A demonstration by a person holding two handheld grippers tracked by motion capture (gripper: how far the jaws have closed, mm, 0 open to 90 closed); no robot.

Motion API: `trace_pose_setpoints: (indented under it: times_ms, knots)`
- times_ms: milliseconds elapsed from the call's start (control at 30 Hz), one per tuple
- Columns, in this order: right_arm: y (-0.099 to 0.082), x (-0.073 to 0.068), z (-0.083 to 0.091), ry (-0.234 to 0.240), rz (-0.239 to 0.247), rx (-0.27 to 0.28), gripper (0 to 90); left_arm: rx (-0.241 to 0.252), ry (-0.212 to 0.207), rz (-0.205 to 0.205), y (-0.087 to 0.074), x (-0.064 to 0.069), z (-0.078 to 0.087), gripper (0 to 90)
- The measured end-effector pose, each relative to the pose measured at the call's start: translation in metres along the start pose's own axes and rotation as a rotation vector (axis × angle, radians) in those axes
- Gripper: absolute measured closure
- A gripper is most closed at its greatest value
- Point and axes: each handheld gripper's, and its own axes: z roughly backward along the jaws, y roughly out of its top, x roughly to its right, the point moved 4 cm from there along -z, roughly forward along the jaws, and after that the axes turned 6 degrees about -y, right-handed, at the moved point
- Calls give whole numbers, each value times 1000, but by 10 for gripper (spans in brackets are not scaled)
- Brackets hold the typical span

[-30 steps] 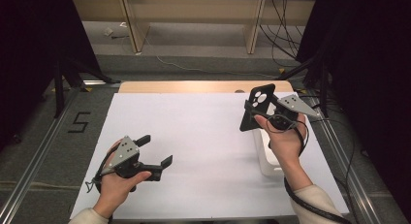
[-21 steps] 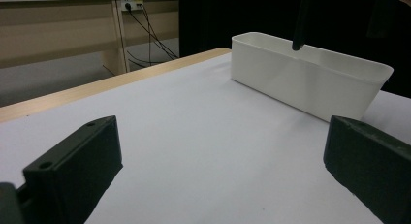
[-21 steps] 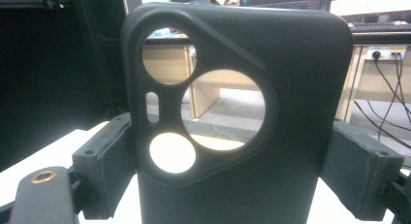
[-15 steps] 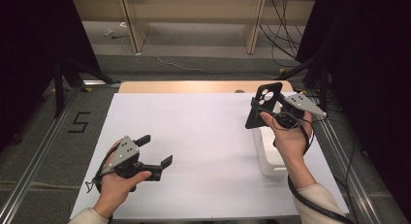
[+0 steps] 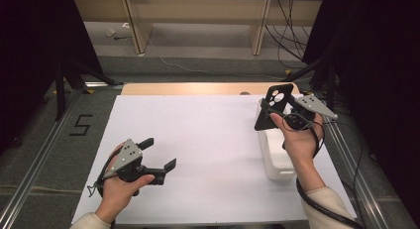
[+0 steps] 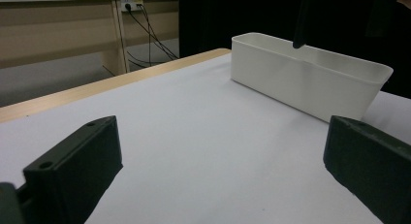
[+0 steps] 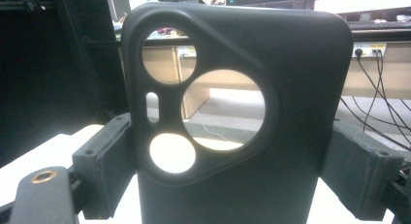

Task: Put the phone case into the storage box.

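two tongs working around the white bin [image 5: 278, 157]: right tongs [image 5: 271, 109] clamped on the black phone case [image 5: 273, 104], holding it upright just above the bin's far end, probably for lowering in; left tongs [image 5: 159, 155] resting apart, empty, well left of the bin, keeping clear.

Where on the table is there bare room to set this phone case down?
The white sheet is bare from the left gripper across to the white bin, and back to the wooden edge. It is crowded at right, where the right gripper holds the phone case over the bin.
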Motion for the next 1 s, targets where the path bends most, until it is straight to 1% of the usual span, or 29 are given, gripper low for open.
trace_pose_setpoints:
  times_ms: [233,467,1000]
  knots:
    - [-1,4,0,-11,-3,-2,156,1,0,-1,0,0,0,0]
    - [0,11,0,-28,-11,1,157,1,0,1,0,0,0,0]
    - [0,19,0,-51,-15,0,156,2,1,3,0,0,0,0]
